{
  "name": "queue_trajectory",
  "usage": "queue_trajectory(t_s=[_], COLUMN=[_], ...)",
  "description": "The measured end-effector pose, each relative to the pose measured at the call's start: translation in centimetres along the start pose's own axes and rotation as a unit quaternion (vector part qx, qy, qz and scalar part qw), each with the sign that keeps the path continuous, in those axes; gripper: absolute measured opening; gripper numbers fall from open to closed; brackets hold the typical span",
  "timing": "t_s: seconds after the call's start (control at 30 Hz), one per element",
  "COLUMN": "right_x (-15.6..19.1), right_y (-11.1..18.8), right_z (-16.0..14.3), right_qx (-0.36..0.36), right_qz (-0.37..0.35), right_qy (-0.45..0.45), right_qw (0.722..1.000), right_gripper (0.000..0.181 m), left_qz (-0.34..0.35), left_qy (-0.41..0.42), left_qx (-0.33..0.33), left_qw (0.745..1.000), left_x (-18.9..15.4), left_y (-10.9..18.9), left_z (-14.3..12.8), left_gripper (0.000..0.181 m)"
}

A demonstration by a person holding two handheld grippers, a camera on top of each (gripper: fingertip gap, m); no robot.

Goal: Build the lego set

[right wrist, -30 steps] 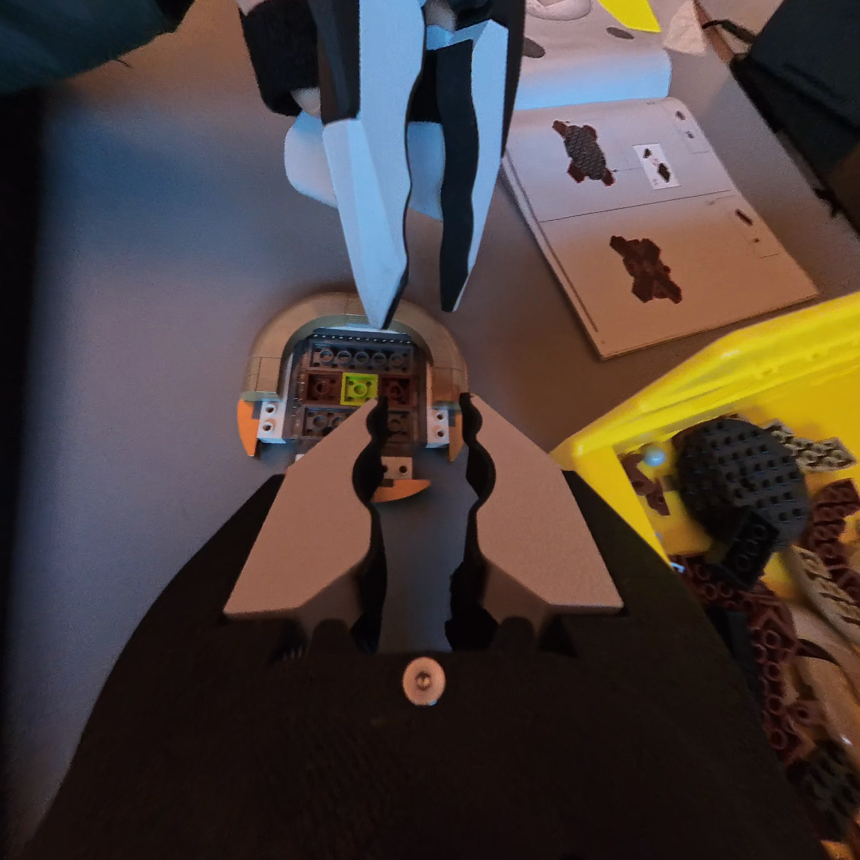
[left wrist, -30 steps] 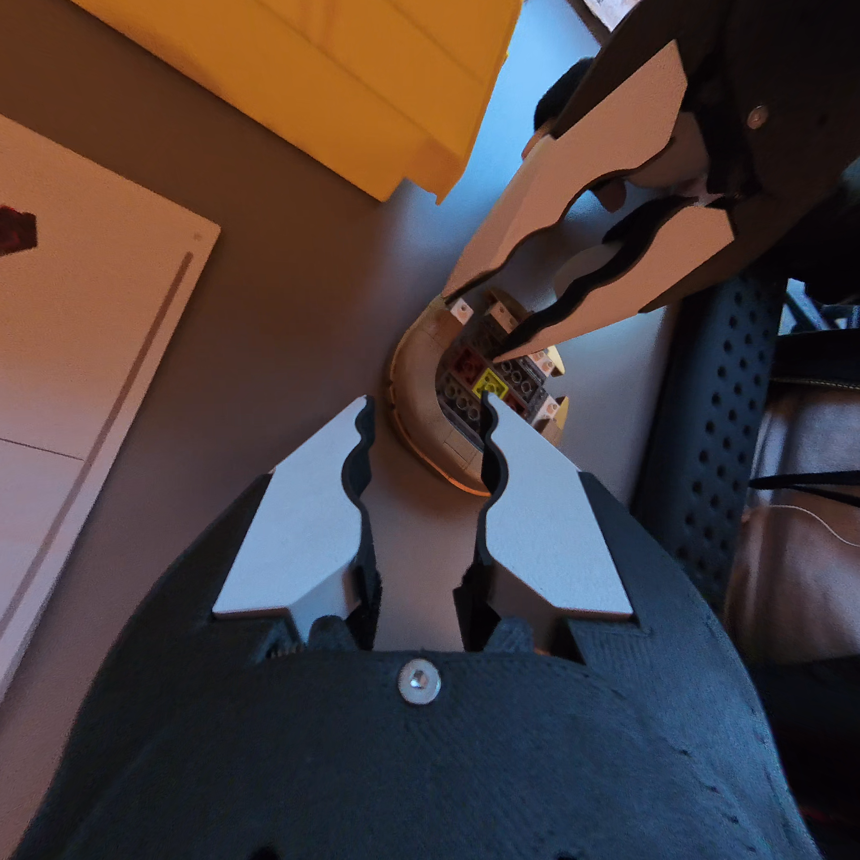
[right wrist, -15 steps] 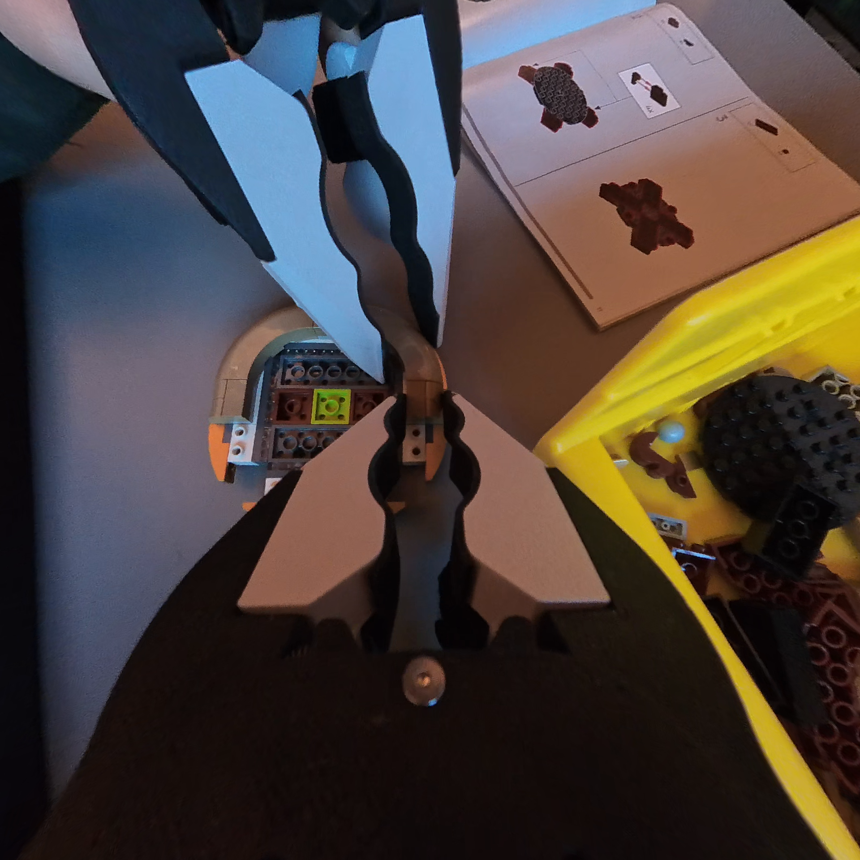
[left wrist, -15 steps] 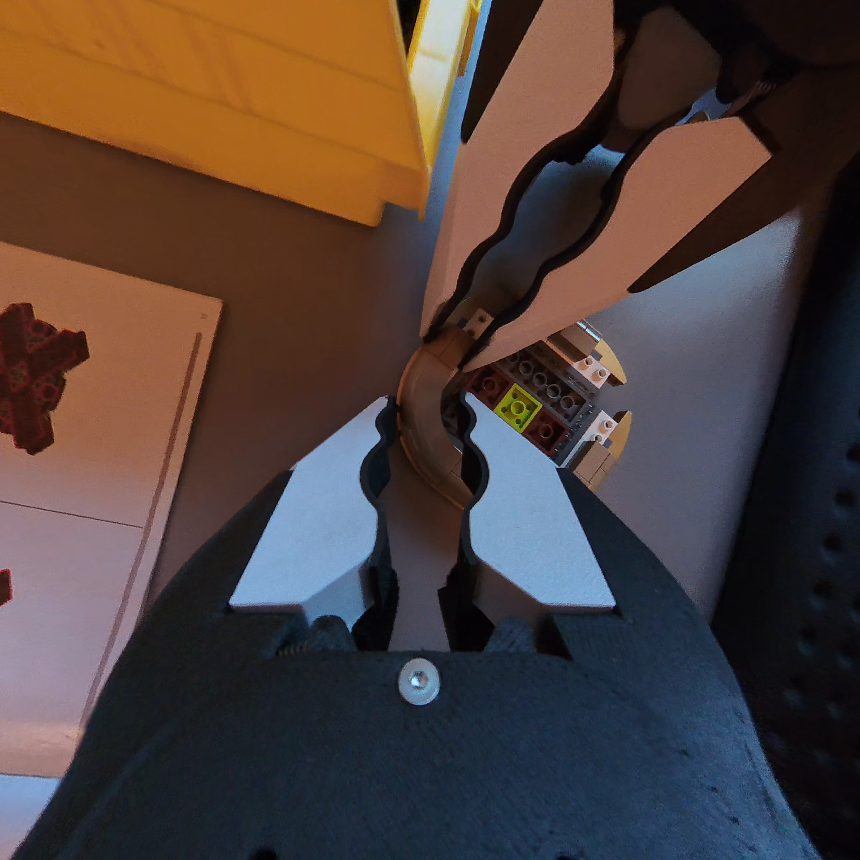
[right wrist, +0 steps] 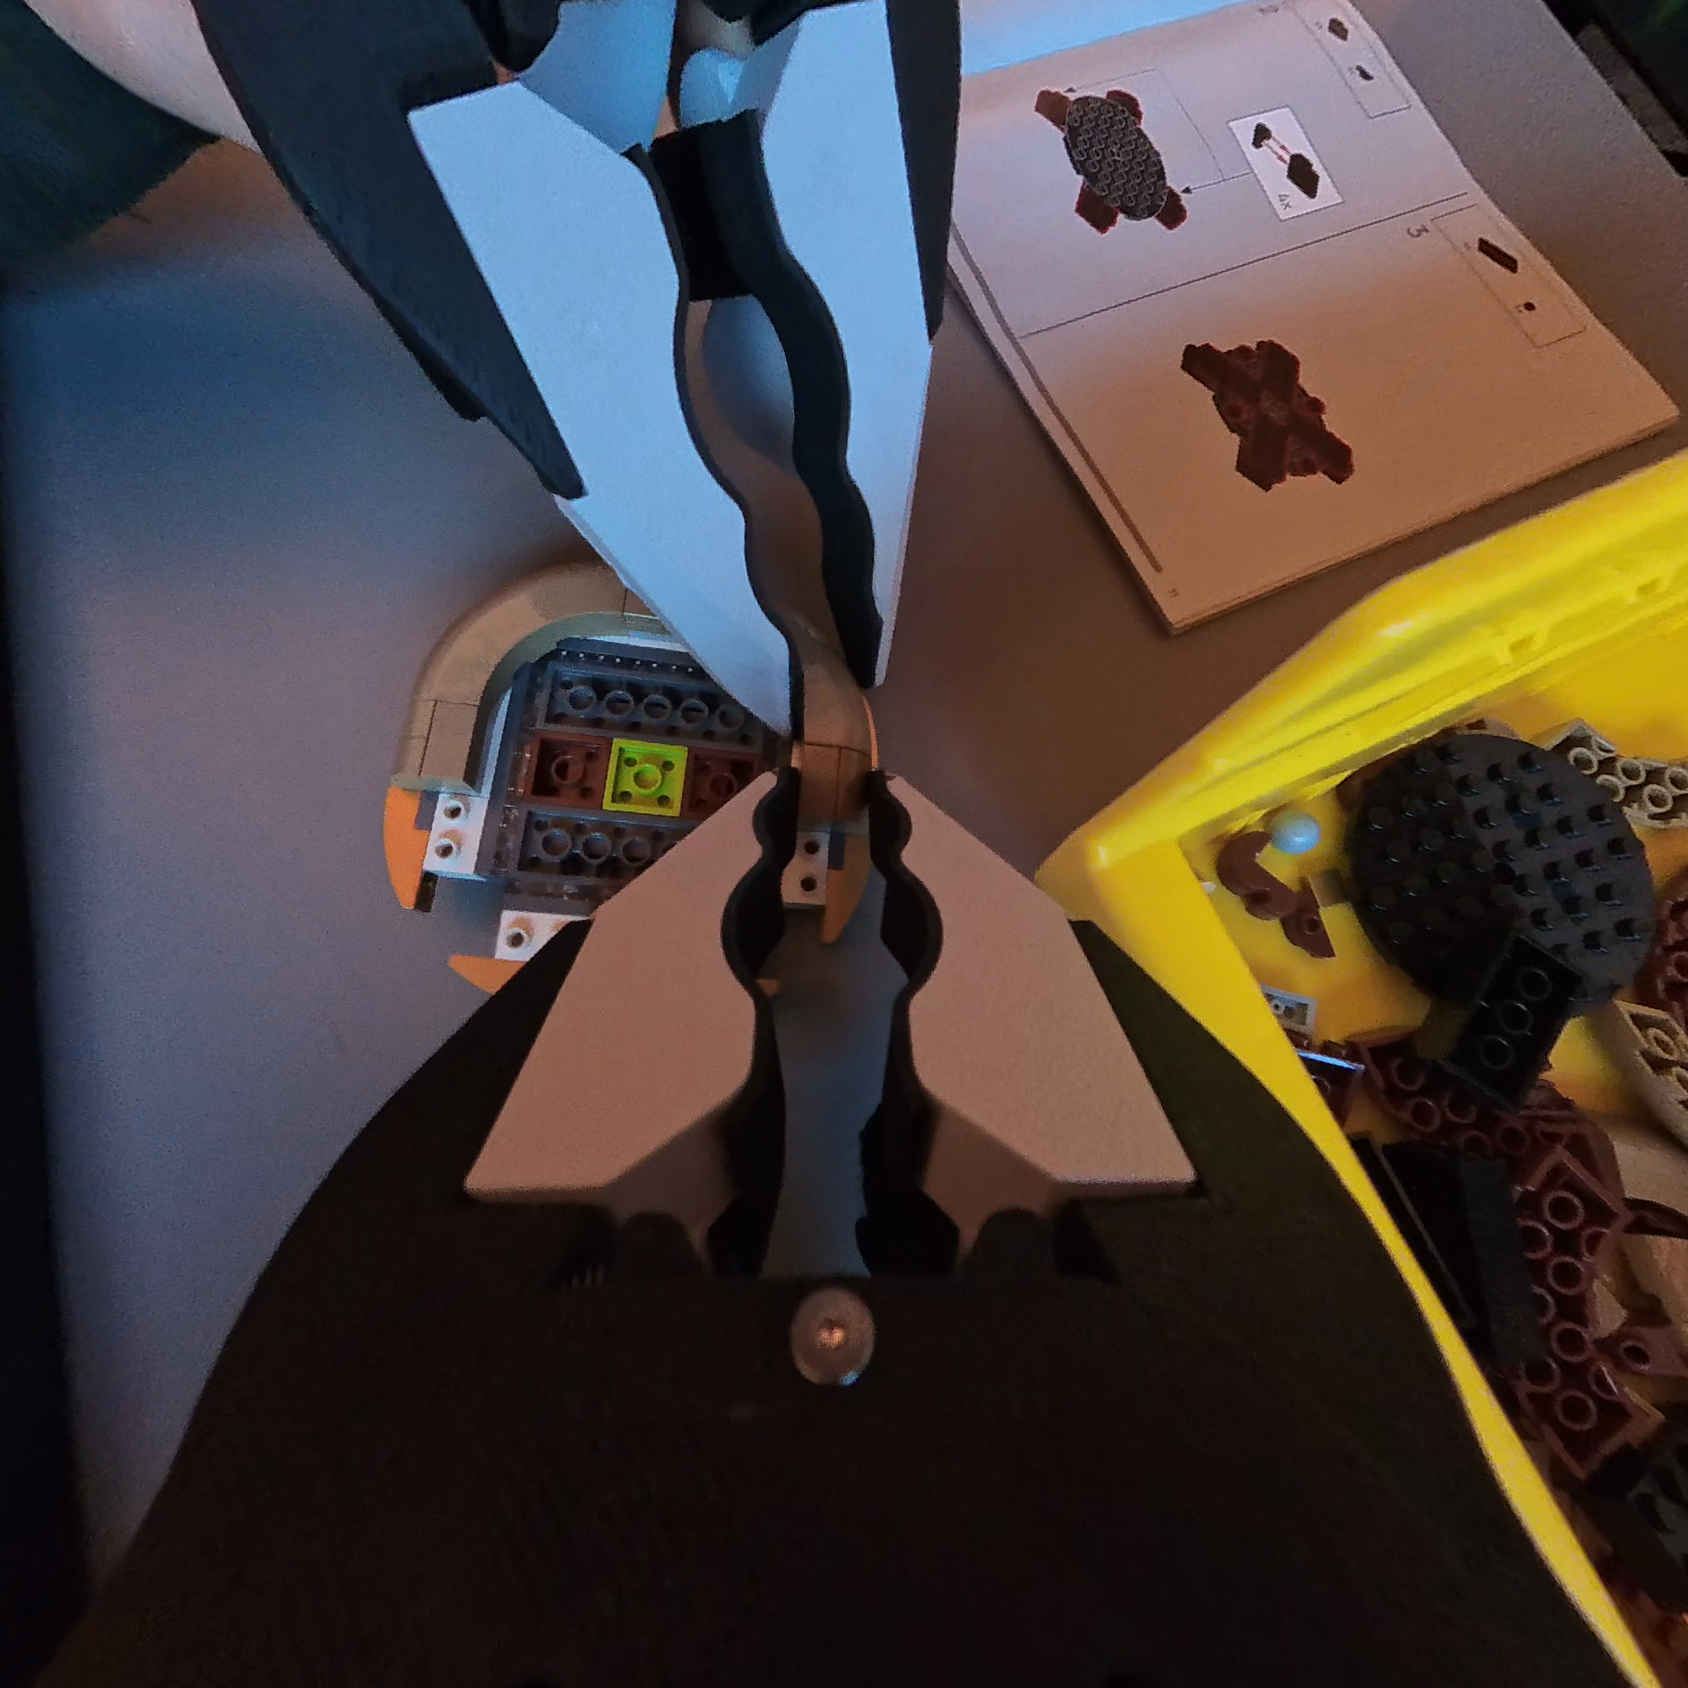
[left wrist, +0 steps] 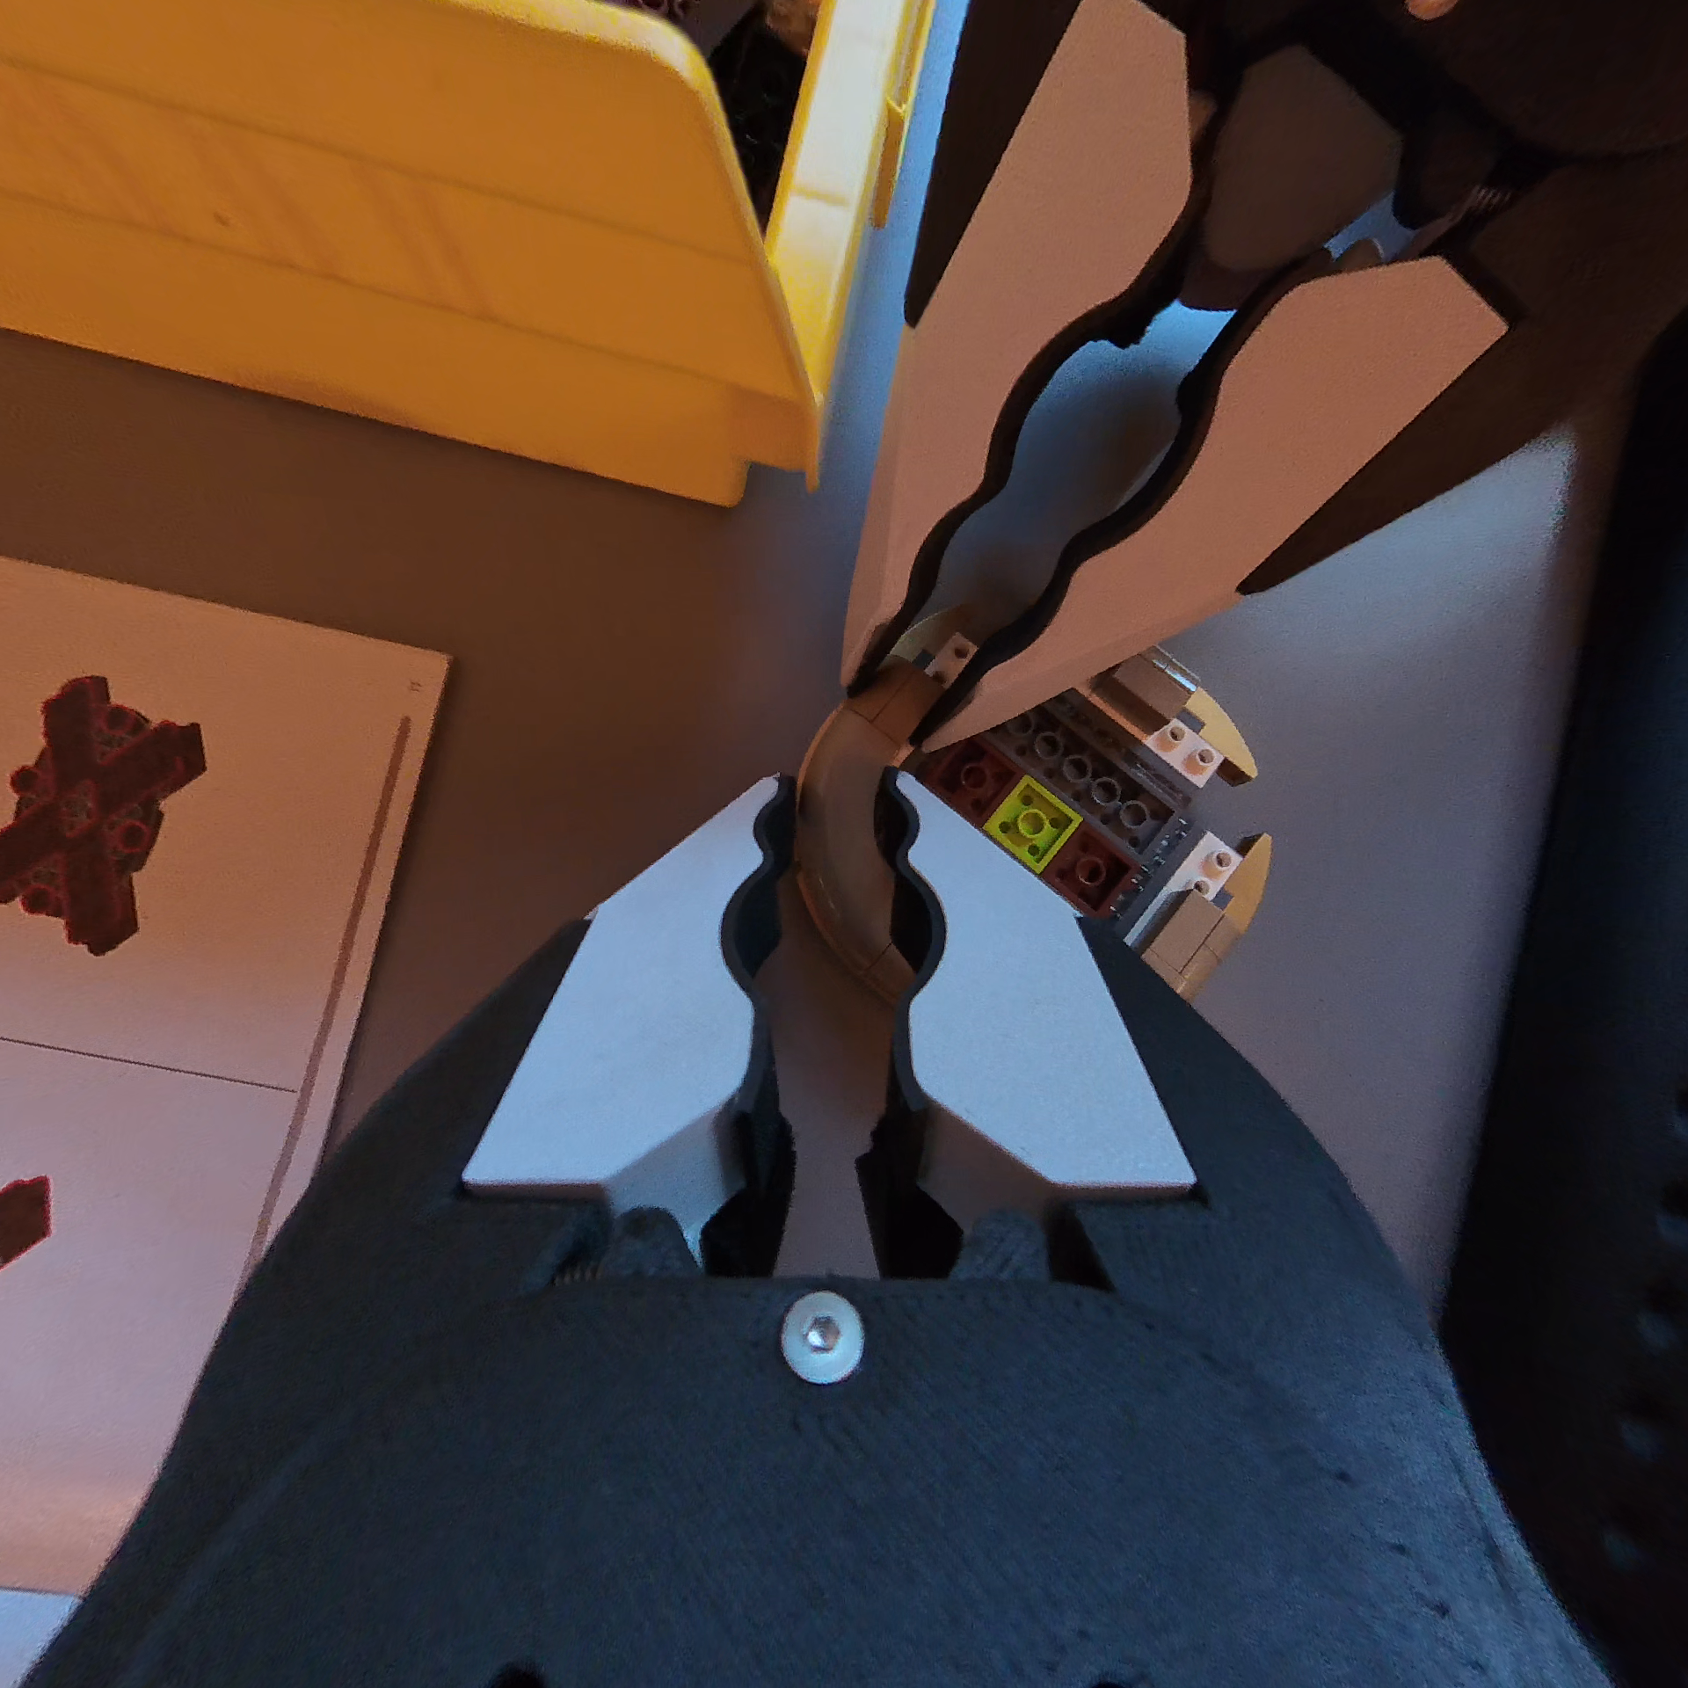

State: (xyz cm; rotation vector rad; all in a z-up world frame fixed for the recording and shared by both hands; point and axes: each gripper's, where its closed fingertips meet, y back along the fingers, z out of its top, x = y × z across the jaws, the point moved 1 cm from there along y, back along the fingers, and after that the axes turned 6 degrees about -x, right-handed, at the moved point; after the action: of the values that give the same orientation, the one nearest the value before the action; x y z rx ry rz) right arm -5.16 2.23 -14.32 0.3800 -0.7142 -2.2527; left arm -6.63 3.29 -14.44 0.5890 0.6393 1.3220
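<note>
The lego build (left wrist: 1032, 822) lies on the grey table: a tan curved rim (left wrist: 845, 859) around grey, brown and lime studded plates, with white bricks and orange wedges at its ends. My left gripper (left wrist: 838, 787) is shut on the rim's curve. My right gripper (left wrist: 895, 705) comes in from the upper right and pinches the same rim just beyond it. In the right wrist view the build (right wrist: 644, 776) sits left of centre, my right gripper (right wrist: 825, 785) is shut on the rim (right wrist: 827, 749), and the left gripper (right wrist: 828, 701) meets it from above.
A yellow bin (right wrist: 1370, 658) with several loose brown, black and tan bricks, including a round black plate (right wrist: 1498, 849), stands right beside the build; it also shows in the left wrist view (left wrist: 365, 228). An open instruction booklet (right wrist: 1324, 301) lies behind it. A dark perforated surface (left wrist: 1608, 913) borders the table. My left and right fingertips are right by each other. It is some 12 cm from my right tips to the round black plate (right wrist: 1498, 849).
Both grippers have moved to the same side of the tan rim and narrowed onto it. A second ago they stood wider, at the arch and at the open end.
</note>
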Motion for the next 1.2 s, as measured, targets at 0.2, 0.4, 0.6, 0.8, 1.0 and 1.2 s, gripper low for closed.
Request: queue_trajectory(t_s=[0.2, 0.4, 0.6, 0.8, 1.0, 1.2], right_x=[0.0, 0.2, 0.9, 1.9, 4.0, 3.8], right_y=[0.8, 1.0, 1.1, 4.8, 4.7, 5.3], right_z=[-0.5, -0.8, 0.1, 5.0, 3.8, 3.9], right_qx=[-0.001, 0.008, -0.015, -0.167, -0.151, -0.162], right_qz=[0.000, -0.007, 0.027, 0.014, 0.070, 0.097], right_qy=[0.000, 0.022, 0.020, 0.139, 0.183, 0.155], right_qw=[1.000, 1.000, 0.999, 0.976, 0.969, 0.970], right_gripper=[0.014, 0.014, 0.016, 0.034, 0.011, 0.009], left_qz=[0.023, 0.013, -0.173, -0.285, -0.334, -0.356], left_qy=[0.014, 0.120, 0.207, 0.242, 0.254, 0.270], left_qx=[-0.049, -0.261, -0.267, -0.221, -0.186, -0.178], left_qw=[0.998, 0.958, 0.925, 0.901, 0.888, 0.877], left_x=[-0.6, 1.9, -1.5, -4.4, -5.9, -6.3], left_y=[-0.1, 7.2, 5.7, 4.5, 3.7, 3.9], left_z=[0.7, 4.2, 3.9, 3.8, 3.4, 3.3], left_gripper=[0.015, 0.015, 0.015, 0.015, 0.015, 0.017])
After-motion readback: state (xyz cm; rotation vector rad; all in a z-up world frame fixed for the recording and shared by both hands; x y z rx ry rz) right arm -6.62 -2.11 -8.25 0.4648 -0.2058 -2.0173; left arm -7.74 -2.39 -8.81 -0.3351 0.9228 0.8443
